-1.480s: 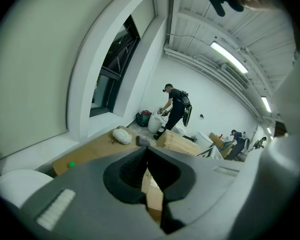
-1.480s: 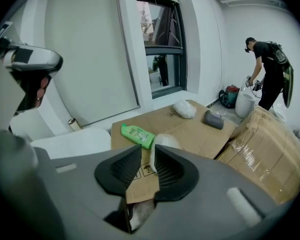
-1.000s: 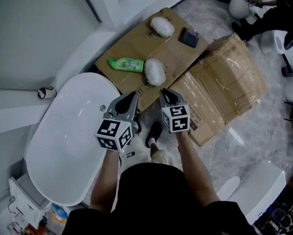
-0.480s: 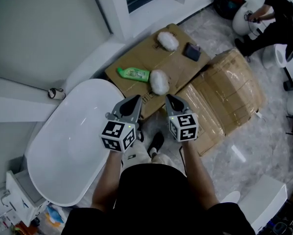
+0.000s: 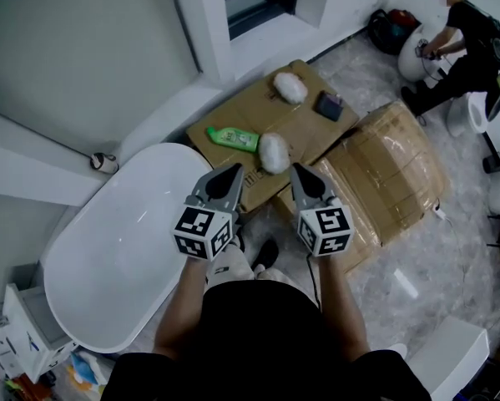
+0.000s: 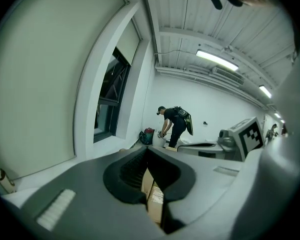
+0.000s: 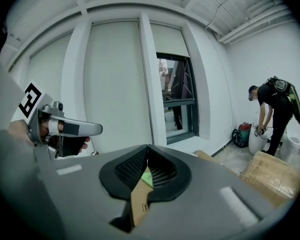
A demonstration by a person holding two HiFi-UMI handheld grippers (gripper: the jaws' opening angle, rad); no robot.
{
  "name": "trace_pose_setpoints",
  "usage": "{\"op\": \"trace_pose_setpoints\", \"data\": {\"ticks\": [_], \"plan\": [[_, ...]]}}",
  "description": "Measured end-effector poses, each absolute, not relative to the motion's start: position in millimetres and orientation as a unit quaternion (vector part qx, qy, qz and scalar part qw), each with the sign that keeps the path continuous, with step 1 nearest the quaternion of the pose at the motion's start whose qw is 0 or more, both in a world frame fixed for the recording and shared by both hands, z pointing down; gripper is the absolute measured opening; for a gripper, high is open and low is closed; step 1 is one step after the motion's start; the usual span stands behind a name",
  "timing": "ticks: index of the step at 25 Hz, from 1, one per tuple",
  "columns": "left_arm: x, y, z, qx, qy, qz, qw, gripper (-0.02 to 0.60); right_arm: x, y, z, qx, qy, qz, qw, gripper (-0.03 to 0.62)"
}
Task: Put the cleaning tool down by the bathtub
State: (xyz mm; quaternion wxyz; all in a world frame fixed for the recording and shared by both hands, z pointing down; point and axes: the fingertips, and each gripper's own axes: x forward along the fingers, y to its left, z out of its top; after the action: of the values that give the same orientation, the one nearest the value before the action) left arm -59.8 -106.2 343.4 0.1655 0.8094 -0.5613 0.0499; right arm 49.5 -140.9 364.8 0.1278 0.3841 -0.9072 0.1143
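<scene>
Left tool and right tool stay pressed together and empty, barely shifted; the fluffy white pad at 12 o'clock lies near the bathtub, likely already delivered.

The tub was glossy and smooth. The cardboard looked matt brown, the box shiny with tape. The floor was polished and marbled, the bottle green plastic.

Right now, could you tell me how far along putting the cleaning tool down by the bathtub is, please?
Looks done: a white puff lies on the cardboard beside the bathtub. In hand: nothing; the left gripper and right gripper are both shut and empty. Left: seemingly nothing, unless another tool was meant.
</scene>
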Motion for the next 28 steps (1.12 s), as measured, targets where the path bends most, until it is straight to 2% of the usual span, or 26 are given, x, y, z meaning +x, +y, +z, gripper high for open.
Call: {"op": "trace_pose_setpoints", "data": {"ticks": [15,28], "plan": [[-65.0,-103.5,292.7,0.813,-0.571,0.018,0.113,-0.003,50.4,-122.2,294.9,0.356,-0.928,0.053,0.097,0.009],[-60.3,-103.2,286.1,0.821,-0.562,0.016,0.103,-0.003,60.6,-116.9,274.8,0.362,-0.927,0.038,0.085,0.009]]}}
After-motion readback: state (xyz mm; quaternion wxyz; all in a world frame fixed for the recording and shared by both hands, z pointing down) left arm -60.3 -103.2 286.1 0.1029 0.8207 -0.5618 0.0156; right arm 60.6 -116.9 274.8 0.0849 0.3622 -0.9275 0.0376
